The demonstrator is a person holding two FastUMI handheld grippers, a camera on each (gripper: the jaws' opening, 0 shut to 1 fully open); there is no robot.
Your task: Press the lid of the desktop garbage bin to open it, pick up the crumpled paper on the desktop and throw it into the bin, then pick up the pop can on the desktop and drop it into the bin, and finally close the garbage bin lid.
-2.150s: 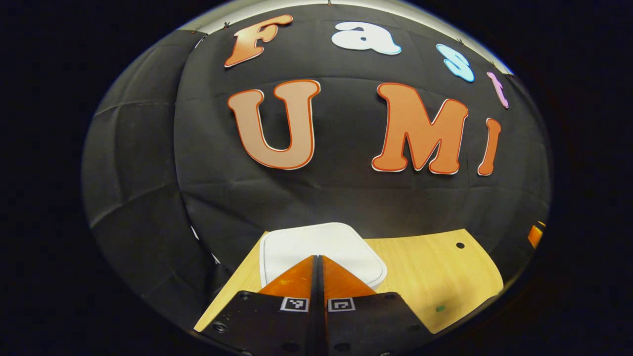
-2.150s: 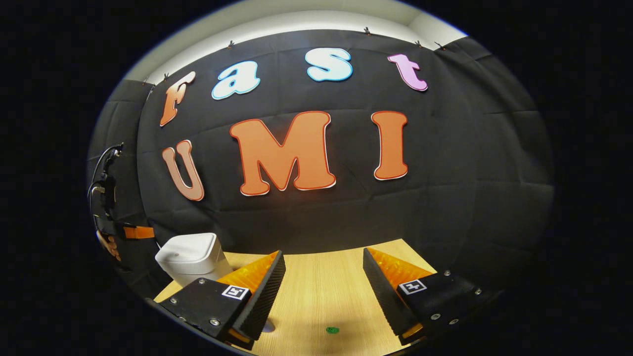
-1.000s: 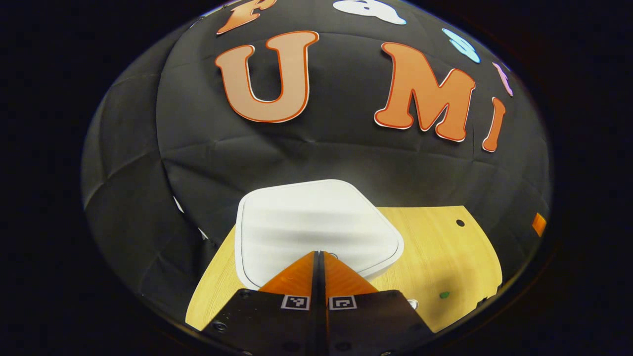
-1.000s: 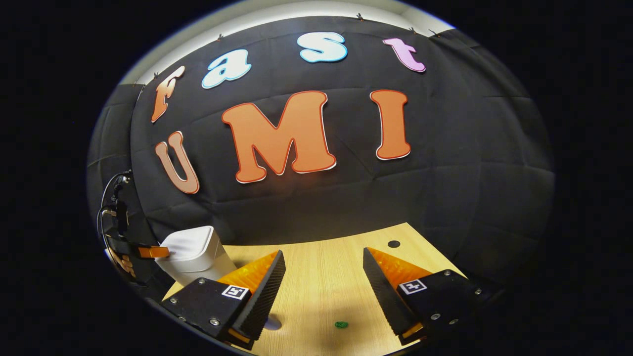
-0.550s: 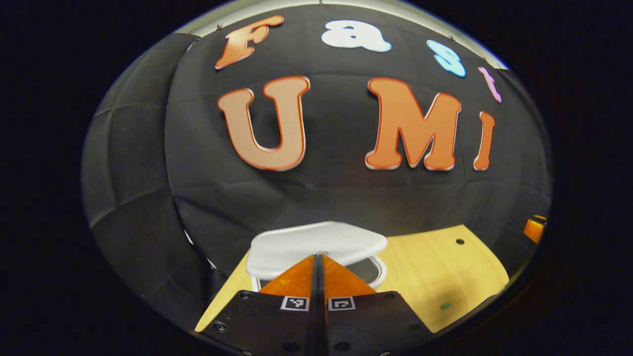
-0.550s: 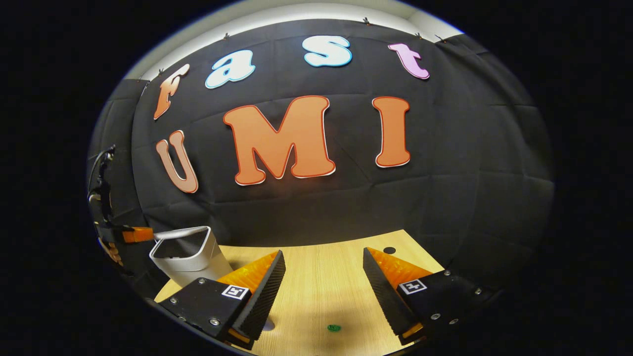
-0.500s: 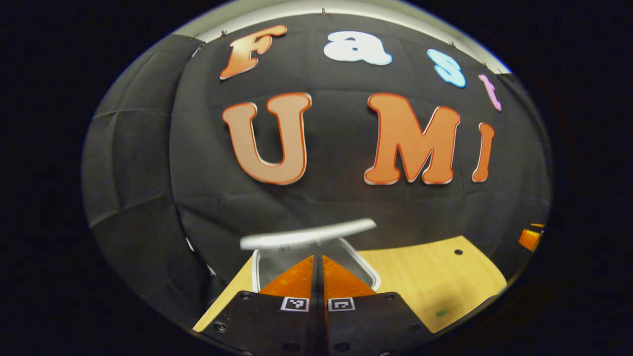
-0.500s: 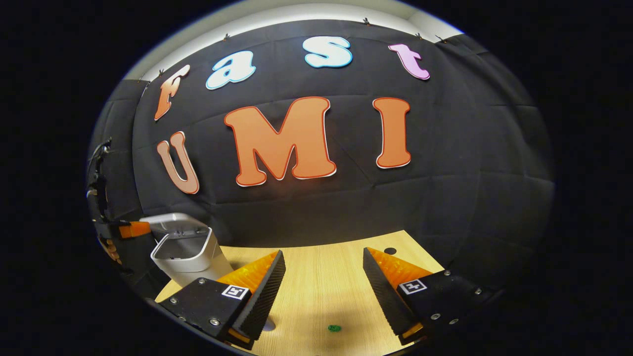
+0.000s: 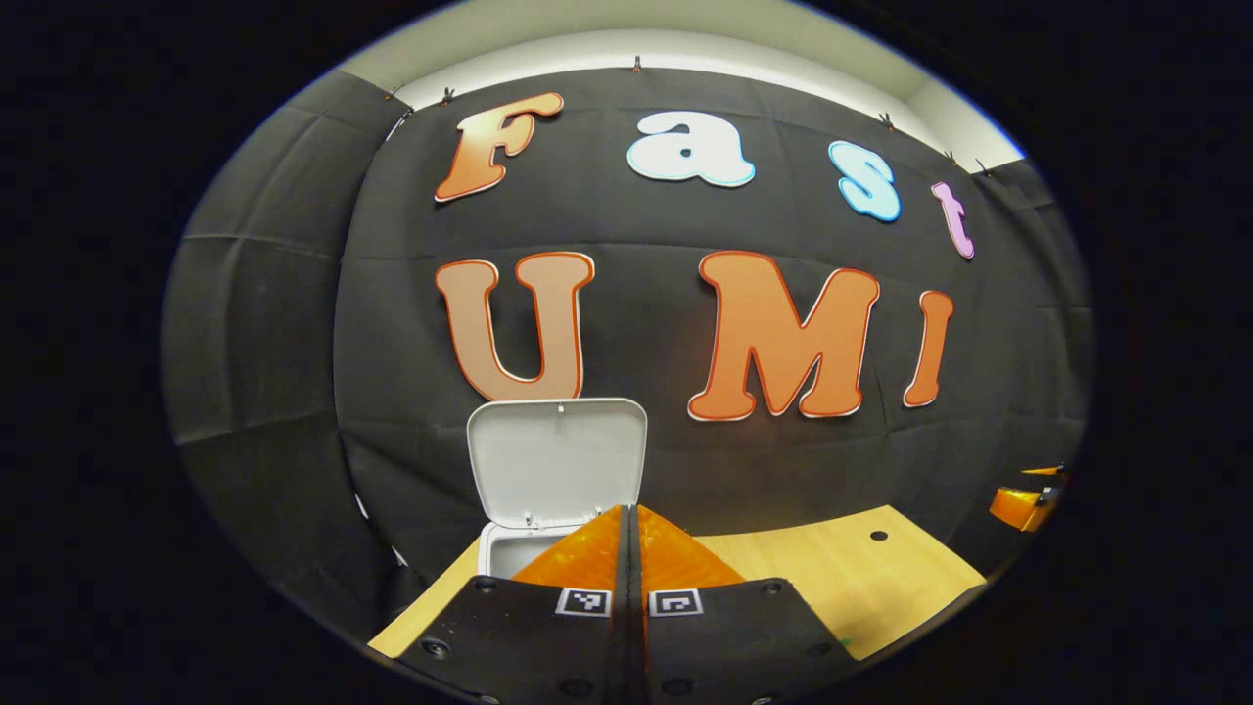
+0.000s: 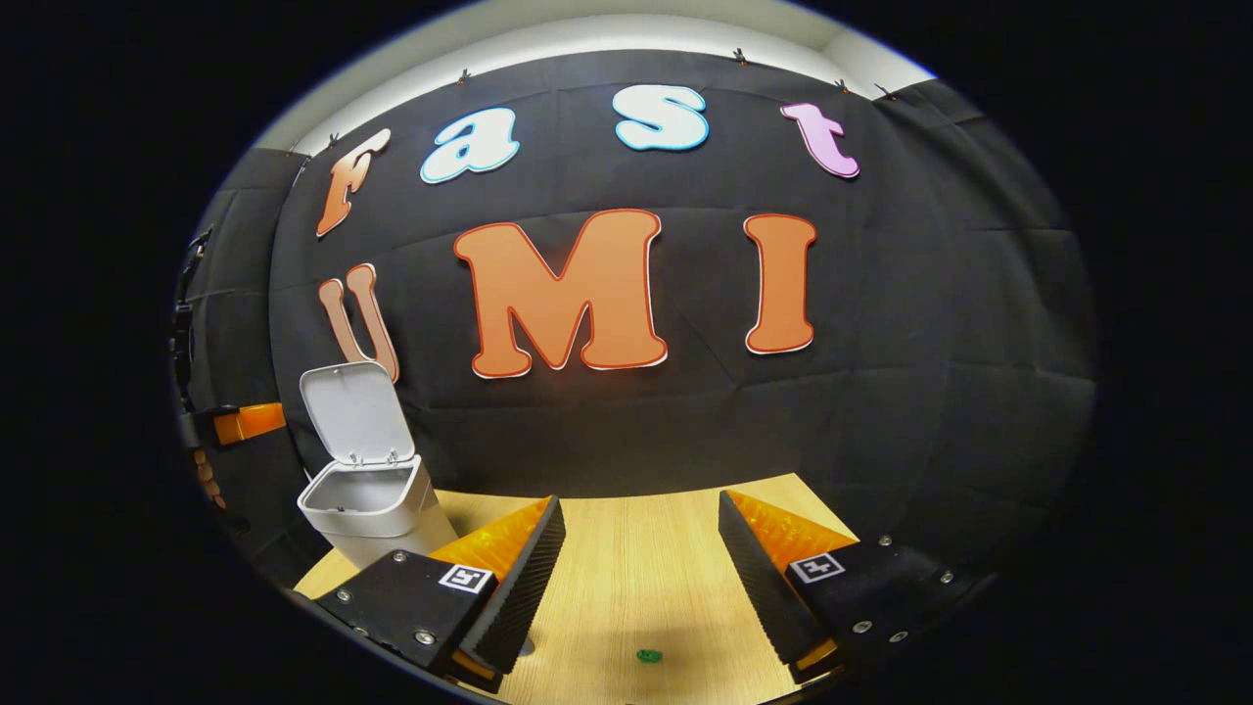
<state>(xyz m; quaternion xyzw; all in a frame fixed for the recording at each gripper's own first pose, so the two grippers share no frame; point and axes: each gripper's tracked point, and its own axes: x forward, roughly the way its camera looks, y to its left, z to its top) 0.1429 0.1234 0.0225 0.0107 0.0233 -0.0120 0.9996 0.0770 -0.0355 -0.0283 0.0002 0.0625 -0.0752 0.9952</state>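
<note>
Right gripper view, far left edge: the left gripper pokes in as a short stub, its body and the holding hand cut off by the rim, so the fingers' stance cannot be read here. Just to its right stands the white garbage bin, lid swung upright, mouth open; the bin's lower front is hidden behind the right gripper's own near finger. Inside of the bin: too shadowed to make out. Bottom centre: right gripper with fingers spread wide apart, nothing between them, bare wooden desktop in the gap; a small green speck lies there, identity unclear. Left gripper view, lower centre-left: bin mostly covered by the left gripper, whose fingers are pressed together on nothing; lid upright above it. Square coded markers on the finger mounts, no readable writing. Lower right edge: a sliver of the right gripper, cut off.
</note>
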